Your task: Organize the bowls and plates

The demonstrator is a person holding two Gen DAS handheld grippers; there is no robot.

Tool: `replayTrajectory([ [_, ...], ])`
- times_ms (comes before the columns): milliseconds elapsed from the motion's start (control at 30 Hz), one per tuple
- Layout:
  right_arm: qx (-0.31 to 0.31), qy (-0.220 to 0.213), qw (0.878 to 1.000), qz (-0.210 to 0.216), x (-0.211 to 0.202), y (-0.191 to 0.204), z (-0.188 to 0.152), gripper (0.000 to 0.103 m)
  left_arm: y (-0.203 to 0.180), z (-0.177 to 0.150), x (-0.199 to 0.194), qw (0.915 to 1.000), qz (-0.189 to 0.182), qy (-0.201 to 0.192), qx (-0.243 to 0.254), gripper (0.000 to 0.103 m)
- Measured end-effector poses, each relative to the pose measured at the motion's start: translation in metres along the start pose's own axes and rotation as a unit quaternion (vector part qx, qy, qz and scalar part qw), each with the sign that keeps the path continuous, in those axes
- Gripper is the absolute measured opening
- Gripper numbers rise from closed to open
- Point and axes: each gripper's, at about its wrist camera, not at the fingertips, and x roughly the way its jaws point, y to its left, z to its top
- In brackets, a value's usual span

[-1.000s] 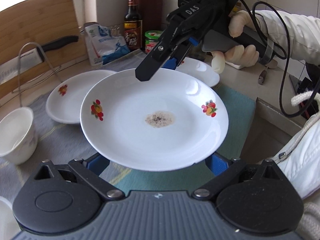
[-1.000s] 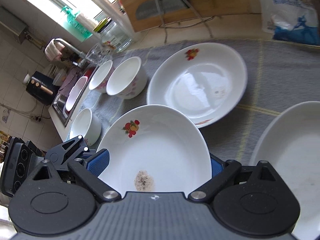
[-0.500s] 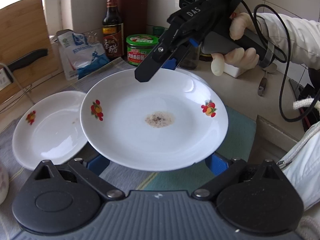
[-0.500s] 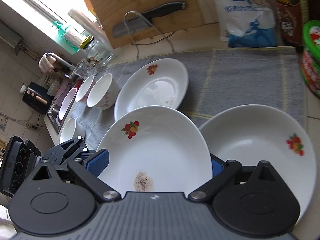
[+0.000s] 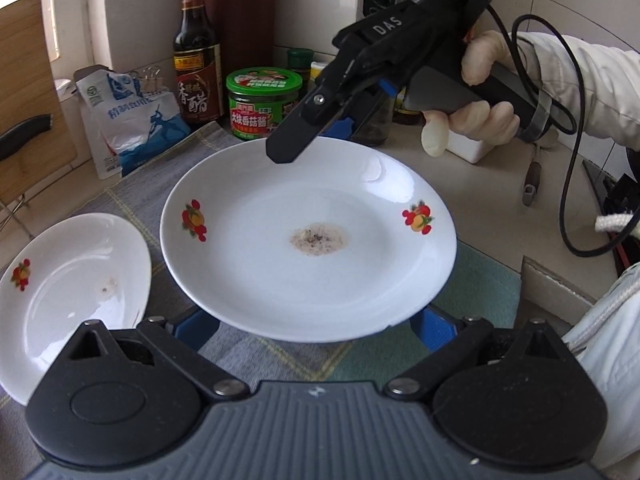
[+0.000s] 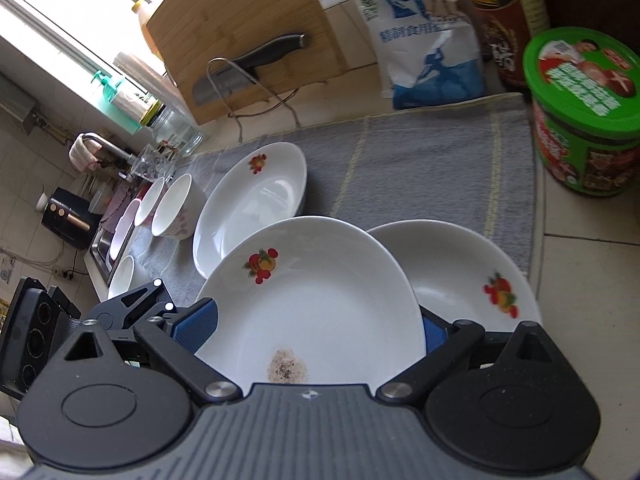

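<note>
Glossy white glazed plate point(image 5: 308, 240), round and shallow, fruit decals on rim, brown speckled stain at centre, raised above grey woven mat point(image 6: 420, 168) on counter point(image 6: 580, 264). Pinched from opposite edges between blue ribbed pads of left hand-held gripper point(image 5: 316, 320) and right hand-held gripper point(image 6: 320, 328). Two similar plates on mat below point(image 6: 248, 208) point(image 6: 472, 276).

**Tight squeeze at the back, open cloth in the middle**

The green-lidded jar point(image 6: 582, 112), vinegar bottle point(image 5: 197, 52) and salt bag point(image 6: 424, 44) wall off the back edge. Plates crowd the near side: one plate point(image 6: 252, 200) left, another plate point(image 6: 472, 280) right. The grey cloth point(image 6: 420, 160) between jar and plates is bare, so there's room there.
</note>
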Motion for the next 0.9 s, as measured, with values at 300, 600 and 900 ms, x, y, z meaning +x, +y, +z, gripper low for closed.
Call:
replayTrajectory([
  [300,0.015,-0.007,1.0,0.003,-0.004,-0.018,0.0,0.101,-0.002,0.009,0.015,0.9999,-0.001,0.01,0.001,0.1],
  [600,0.026,-0.009,1.0,0.007,-0.005,-0.031,-0.003,0.102,-0.001,0.014,0.023,0.9998,-0.003,0.022,0.003,0.1],
  [900,0.036,-0.016,0.999,0.004,-0.008,-0.036,-0.007,0.102,0.001,0.016,0.026,0.9997,-0.006,0.023,0.006,0.1],
])
